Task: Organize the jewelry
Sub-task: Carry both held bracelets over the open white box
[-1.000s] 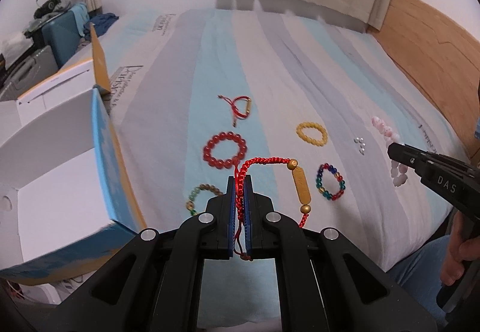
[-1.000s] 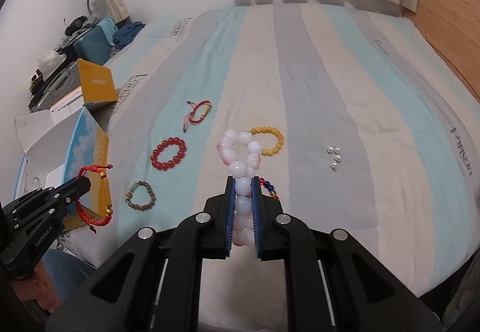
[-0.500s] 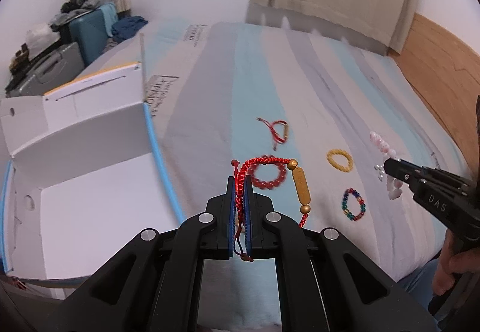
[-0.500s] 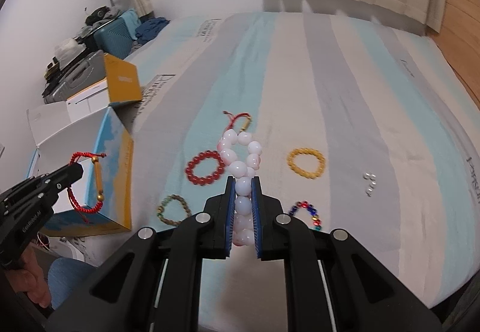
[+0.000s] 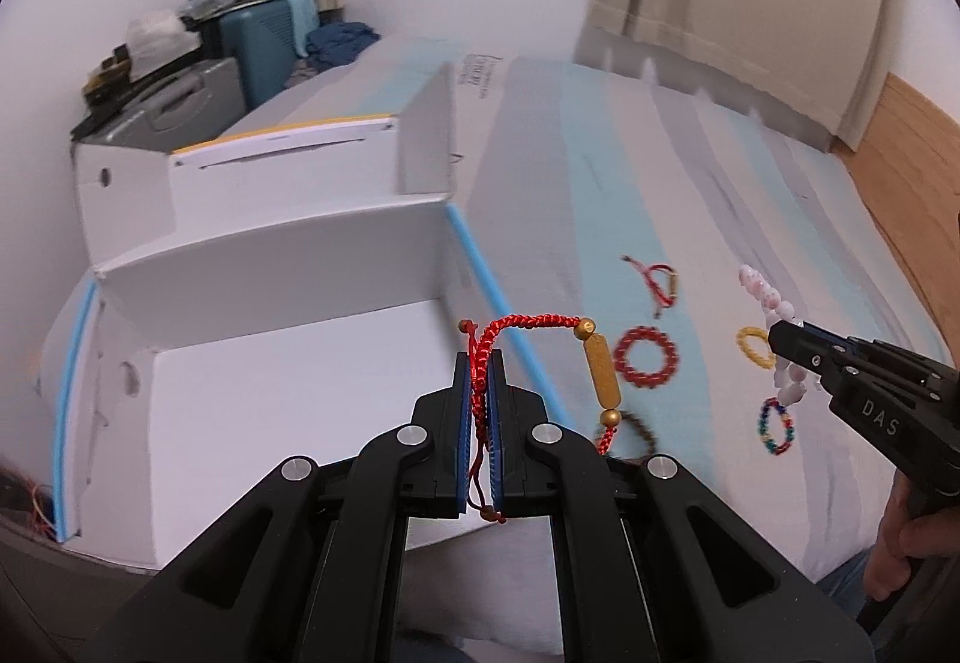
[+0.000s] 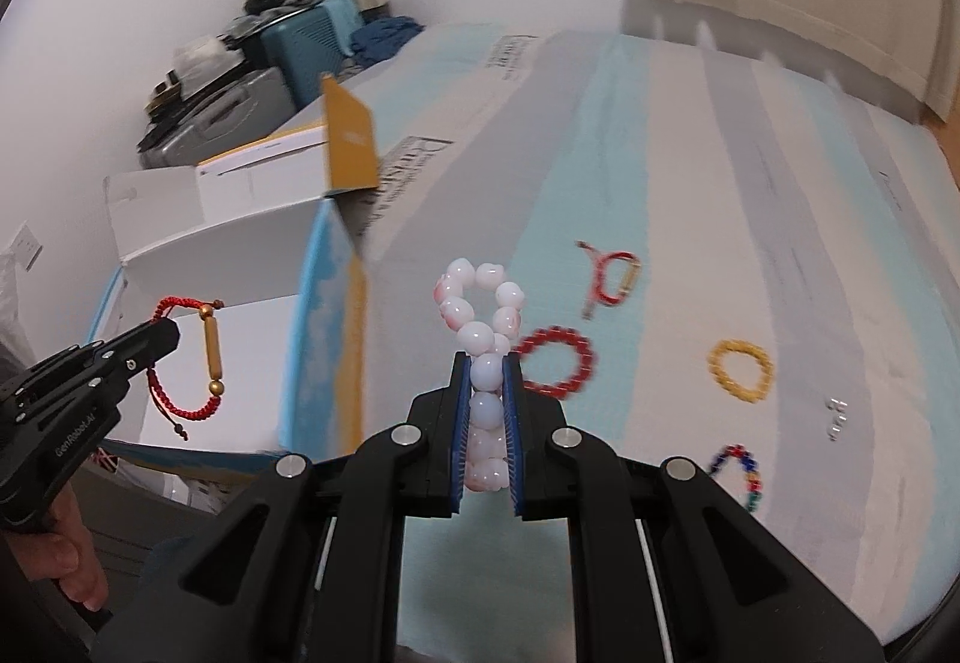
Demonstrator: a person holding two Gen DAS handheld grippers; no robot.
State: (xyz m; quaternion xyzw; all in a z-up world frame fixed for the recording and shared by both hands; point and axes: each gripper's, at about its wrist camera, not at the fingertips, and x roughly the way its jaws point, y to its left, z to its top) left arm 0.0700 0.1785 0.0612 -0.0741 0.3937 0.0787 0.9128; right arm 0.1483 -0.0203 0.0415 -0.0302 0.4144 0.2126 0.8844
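Gripping a red cord bracelet [image 5: 528, 324] with a gold tube bead, left claw [image 5: 480, 363] is clenched on it above the open white box [image 5: 288, 405] beside the bed [image 5: 690, 195]. Right claw [image 6: 486, 363] is clenched on a pink-white bead bracelet [image 6: 480, 297], held over the bed edge near the box. Lying on the striped sheet: red bead bracelet [image 6: 555, 361], yellow bead bracelet [image 6: 739, 370], multicolour bead bracelet [image 6: 741, 474], small red cord bracelet [image 6: 612, 276], brown bead bracelet [image 5: 636, 432] partly hidden.
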